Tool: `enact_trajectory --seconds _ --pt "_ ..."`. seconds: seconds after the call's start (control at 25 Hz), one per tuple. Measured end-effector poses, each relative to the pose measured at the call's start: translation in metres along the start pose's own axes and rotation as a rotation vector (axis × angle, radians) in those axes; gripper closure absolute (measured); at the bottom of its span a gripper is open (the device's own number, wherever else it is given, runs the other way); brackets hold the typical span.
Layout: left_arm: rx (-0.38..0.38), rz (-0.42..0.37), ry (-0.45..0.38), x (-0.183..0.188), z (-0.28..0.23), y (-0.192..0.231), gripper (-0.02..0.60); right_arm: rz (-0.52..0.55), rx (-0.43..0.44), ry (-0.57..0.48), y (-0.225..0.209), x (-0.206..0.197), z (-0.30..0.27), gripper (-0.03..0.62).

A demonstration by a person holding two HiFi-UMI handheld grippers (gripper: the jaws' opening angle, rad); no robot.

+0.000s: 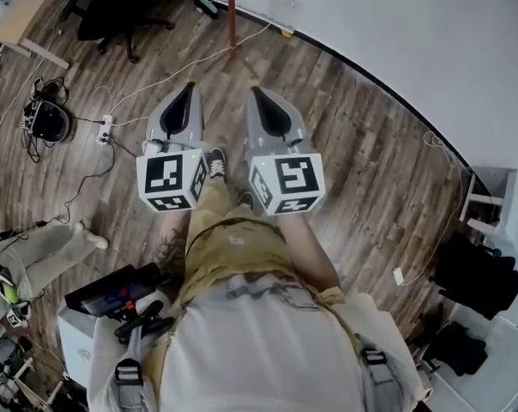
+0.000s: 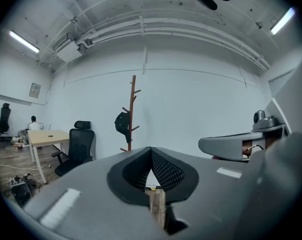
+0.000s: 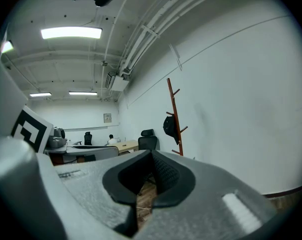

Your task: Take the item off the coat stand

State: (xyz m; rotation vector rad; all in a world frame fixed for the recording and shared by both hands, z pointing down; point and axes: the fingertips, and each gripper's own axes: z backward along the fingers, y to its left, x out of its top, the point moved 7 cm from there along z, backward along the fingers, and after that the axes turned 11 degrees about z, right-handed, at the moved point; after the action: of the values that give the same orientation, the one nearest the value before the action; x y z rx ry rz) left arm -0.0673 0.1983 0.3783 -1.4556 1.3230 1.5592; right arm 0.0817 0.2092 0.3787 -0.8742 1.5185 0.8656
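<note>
A brown wooden coat stand (image 2: 133, 113) rises by the white wall some way ahead. A dark cap (image 2: 123, 126) hangs on one of its pegs. In the right gripper view the coat stand (image 3: 175, 118) and cap (image 3: 170, 126) also show at a distance. From the head view only the stand's pole (image 1: 231, 11) is seen, at the top. My left gripper (image 1: 189, 88) and right gripper (image 1: 255, 91) are side by side at waist height, pointing toward the stand. Both are shut, with nothing between their jaws.
A black office chair (image 2: 78, 145) and a light desk (image 2: 47, 136) stand left of the stand, with a person seated farther back. Cables and a power strip (image 1: 105, 128) lie on the wood floor at left. Black bags (image 1: 478, 277) sit at the right.
</note>
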Motion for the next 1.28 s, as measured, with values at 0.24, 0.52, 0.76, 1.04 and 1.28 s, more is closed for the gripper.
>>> enact_trajectory --seconds 0.24,0.52,0.76,1.04,1.28 --pt "-0.043 0.004 -0.020 0.026 -0.055 0.024 0.580 0.040 -0.026 -0.027 -0.016 0.021 -0.057 0.595" --pt "-0.068 0.016 -0.026 0.053 -0.110 0.072 0.580 0.062 -0.030 -0.030 -0.016 0.041 -0.136 0.595" --pt "-0.085 0.037 -0.002 0.062 -0.140 0.106 0.580 0.068 -0.049 -0.009 -0.016 0.045 -0.179 0.595" --pt "-0.130 0.045 0.047 0.061 -0.176 0.115 0.580 0.060 -0.083 0.023 -0.030 0.042 -0.210 0.595" --pt "-0.116 0.044 0.058 0.062 -0.223 0.120 0.580 0.041 -0.078 0.025 -0.062 0.036 -0.246 0.595"
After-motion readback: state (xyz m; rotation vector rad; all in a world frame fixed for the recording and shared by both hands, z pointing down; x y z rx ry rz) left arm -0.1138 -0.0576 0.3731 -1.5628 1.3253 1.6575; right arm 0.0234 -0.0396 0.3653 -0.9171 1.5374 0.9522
